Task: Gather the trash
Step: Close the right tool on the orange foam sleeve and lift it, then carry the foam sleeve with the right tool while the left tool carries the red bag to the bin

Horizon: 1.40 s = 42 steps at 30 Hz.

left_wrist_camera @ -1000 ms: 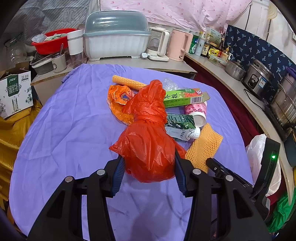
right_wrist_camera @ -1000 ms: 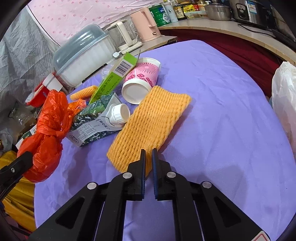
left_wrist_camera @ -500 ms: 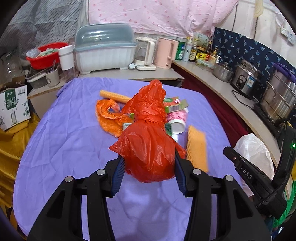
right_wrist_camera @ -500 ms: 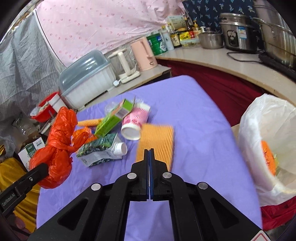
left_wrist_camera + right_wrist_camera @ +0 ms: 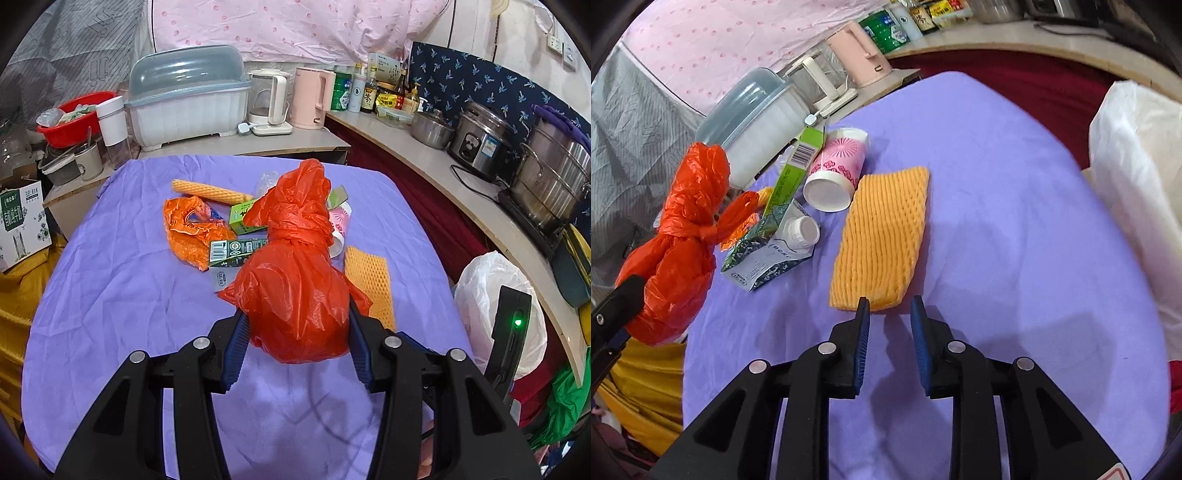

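My left gripper (image 5: 295,336) is shut on a knotted red plastic bag (image 5: 299,280) and holds it above the purple table; the bag also shows in the right wrist view (image 5: 679,243). My right gripper (image 5: 888,306) is open and empty, its tips just short of the near end of a flat orange foam net (image 5: 882,240), which lies on the cloth (image 5: 369,277). Beyond it lie a pink paper cup (image 5: 834,170), a dark carton with a white cap (image 5: 768,251), a green box (image 5: 794,170), an orange bag (image 5: 192,229) and a rolled foam net (image 5: 210,190).
A white trash bag (image 5: 1137,184) hangs open off the table's right edge, seen also in the left wrist view (image 5: 491,306). Counters behind and right hold a dish rack (image 5: 188,96), kettles (image 5: 310,96) and pots (image 5: 550,181). A cardboard box (image 5: 22,221) stands at left.
My right gripper was shut on the orange foam net and lifted it; now the net lies flat on the cloth and the jaws are open. The left gripper still holds the red bag.
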### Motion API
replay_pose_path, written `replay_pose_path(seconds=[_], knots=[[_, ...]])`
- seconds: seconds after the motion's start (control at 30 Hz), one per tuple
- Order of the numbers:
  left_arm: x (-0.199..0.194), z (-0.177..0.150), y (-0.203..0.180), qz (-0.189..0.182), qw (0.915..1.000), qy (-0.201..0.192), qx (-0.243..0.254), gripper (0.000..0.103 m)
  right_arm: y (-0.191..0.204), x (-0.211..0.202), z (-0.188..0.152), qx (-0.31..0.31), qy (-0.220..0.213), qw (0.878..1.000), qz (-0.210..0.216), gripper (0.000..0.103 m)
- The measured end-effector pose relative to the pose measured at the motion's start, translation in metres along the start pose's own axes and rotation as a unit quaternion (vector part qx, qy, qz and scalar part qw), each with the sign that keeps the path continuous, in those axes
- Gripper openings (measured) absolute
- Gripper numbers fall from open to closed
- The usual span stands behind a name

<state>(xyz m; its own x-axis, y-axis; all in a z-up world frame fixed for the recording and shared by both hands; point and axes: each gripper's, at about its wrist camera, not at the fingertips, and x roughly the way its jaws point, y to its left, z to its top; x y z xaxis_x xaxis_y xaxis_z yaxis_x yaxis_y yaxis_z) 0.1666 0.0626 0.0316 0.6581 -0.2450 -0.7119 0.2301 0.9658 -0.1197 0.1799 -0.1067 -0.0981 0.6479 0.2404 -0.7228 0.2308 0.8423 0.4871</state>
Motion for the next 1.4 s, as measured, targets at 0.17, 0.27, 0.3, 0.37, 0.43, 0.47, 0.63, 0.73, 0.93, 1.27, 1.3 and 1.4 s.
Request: replay_pose_path(seconds=[0.17, 0.27, 0.3, 0.37, 0.43, 0.47, 0.63, 0.73, 0.93, 1.27, 1.3, 1.4], knots=[[0.011, 0.001, 0.003, 0.004, 1.0000, 0.008, -0.002, 0.046, 0.001, 0.013, 0.004, 0.010, 0.002, 1.000, 0.014, 0.025], [0.015, 0.001, 0.003, 0.004, 0.9999, 0.011, 0.000, 0.046, 0.001, 0.019, 0.009, 0.021, 0.003, 0.999, 0.025, 0.025], [0.015, 0.001, 0.003, 0.004, 0.9999, 0.011, 0.000, 0.046, 0.000, 0.019, 0.010, 0.026, 0.002, 0.999, 0.029, 0.026], [0.015, 0.001, 0.003, 0.004, 0.9999, 0.011, 0.000, 0.046, -0.002, 0.021, 0.011, 0.038, 0.004, 0.998, 0.043, 0.030], [0.016, 0.001, 0.003, 0.004, 0.9999, 0.011, -0.001, 0.046, -0.005, 0.022, 0.013, 0.050, 0.004, 0.997, 0.052, 0.031], [0.017, 0.001, 0.003, 0.004, 0.9999, 0.011, -0.001, 0.046, -0.006, 0.022, 0.015, 0.052, 0.004, 0.997, 0.053, 0.031], [0.021, 0.005, 0.003, 0.004, 0.9999, 0.011, -0.002, 0.046, -0.008, 0.028, 0.024, 0.069, 0.006, 0.995, 0.067, 0.029], [0.023, 0.006, 0.003, 0.003, 0.9999, 0.012, -0.002, 0.046, -0.005, 0.031, 0.027, 0.061, 0.008, 0.996, 0.061, 0.012], [0.024, 0.005, -0.001, 0.002, 0.9999, 0.015, 0.001, 0.046, 0.004, 0.007, 0.031, 0.029, -0.033, 0.999, 0.027, 0.010], [0.009, 0.004, -0.045, -0.021, 0.9994, 0.007, 0.027, 0.046, -0.006, -0.061, 0.042, 0.001, -0.094, 0.996, -0.008, 0.010], [0.007, 0.004, -0.052, -0.026, 0.9991, 0.006, 0.032, 0.046, -0.011, -0.070, 0.042, 0.000, -0.101, 0.995, -0.013, 0.010], [0.003, 0.003, -0.077, -0.038, 0.9981, 0.002, 0.048, 0.046, -0.027, -0.092, 0.044, 0.005, -0.116, 0.993, -0.024, 0.010]])
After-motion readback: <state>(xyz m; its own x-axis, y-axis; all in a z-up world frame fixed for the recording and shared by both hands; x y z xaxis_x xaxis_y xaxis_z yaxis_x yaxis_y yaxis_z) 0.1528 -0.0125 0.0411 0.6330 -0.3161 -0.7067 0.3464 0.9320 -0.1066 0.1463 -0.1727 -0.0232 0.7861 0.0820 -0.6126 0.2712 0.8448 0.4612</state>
